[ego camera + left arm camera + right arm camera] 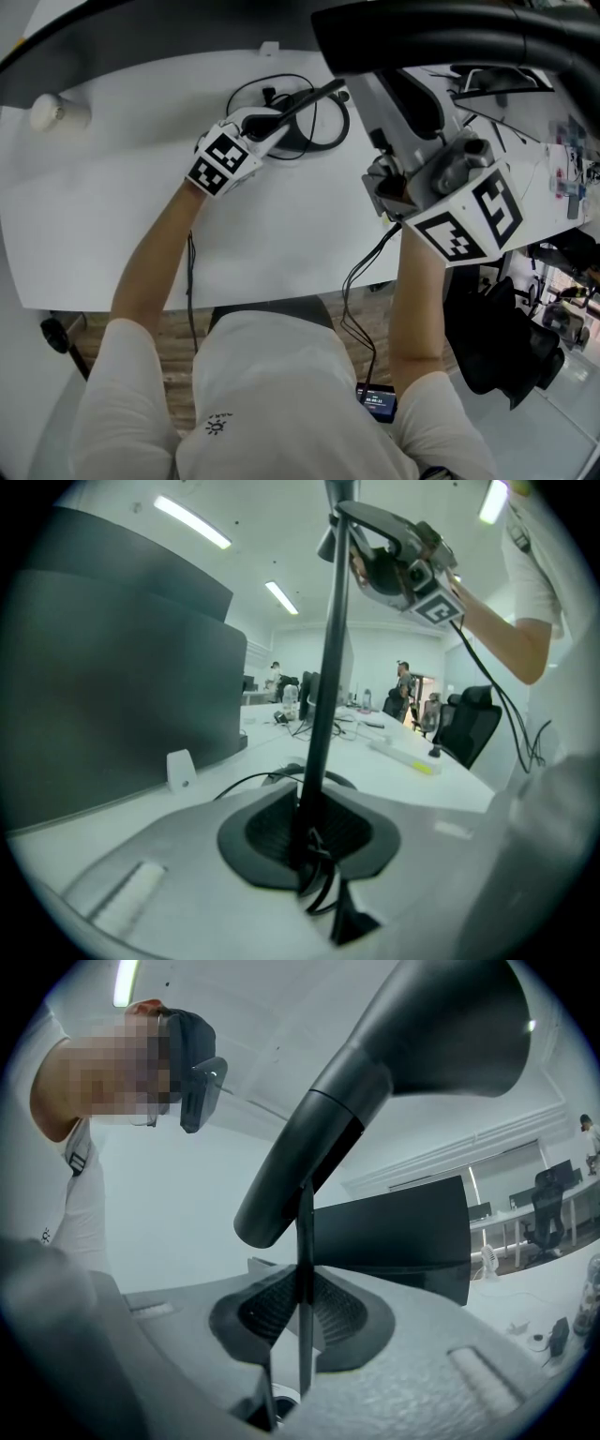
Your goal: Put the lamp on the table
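The lamp is black, with a thin pole and a big cone-shaped head that fills the top of the head view. My left gripper is shut on the low end of the pole, just above the white table; the pole stands between its jaws. My right gripper is shut on the pole higher up, right under the head. It also shows at the top of the left gripper view. The lamp's black cable loops on the table around the foot.
A small white round object lies at the table's far left. A dark monitor stands behind the lamp. A black office chair is at the right, past the table's edge. Cluttered desks lie further right.
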The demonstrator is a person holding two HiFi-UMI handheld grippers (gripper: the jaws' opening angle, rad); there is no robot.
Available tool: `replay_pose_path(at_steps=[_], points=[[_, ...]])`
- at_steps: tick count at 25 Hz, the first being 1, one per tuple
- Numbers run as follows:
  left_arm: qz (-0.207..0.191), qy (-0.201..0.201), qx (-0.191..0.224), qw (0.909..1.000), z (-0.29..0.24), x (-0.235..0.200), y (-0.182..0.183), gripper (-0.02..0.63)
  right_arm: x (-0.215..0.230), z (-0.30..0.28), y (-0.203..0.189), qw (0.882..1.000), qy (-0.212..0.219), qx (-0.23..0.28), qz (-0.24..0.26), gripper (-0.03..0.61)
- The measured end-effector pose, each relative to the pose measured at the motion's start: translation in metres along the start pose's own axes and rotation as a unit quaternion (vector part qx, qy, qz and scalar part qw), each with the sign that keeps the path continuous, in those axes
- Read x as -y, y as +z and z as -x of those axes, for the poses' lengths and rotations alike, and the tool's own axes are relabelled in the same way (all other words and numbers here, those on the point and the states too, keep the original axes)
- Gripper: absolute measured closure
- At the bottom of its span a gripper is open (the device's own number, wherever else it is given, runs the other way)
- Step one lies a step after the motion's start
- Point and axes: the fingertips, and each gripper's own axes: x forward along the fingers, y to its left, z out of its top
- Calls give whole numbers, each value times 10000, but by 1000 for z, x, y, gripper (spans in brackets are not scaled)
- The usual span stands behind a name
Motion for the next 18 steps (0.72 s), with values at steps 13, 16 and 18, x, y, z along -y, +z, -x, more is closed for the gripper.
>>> replay_pose_path(at_steps=[13, 16, 18], points=[[23, 126, 44, 9999, 0, -5, -9, 571, -12, -5, -4, 9999, 5, -65, 110, 534], [23, 99, 37, 9999, 0, -5, -11, 571, -14, -7, -6, 9999, -5, -82, 128, 534], [28, 91, 33, 9999, 0, -5, -12, 572, -15, -8, -7, 9999, -10, -83, 129, 534]])
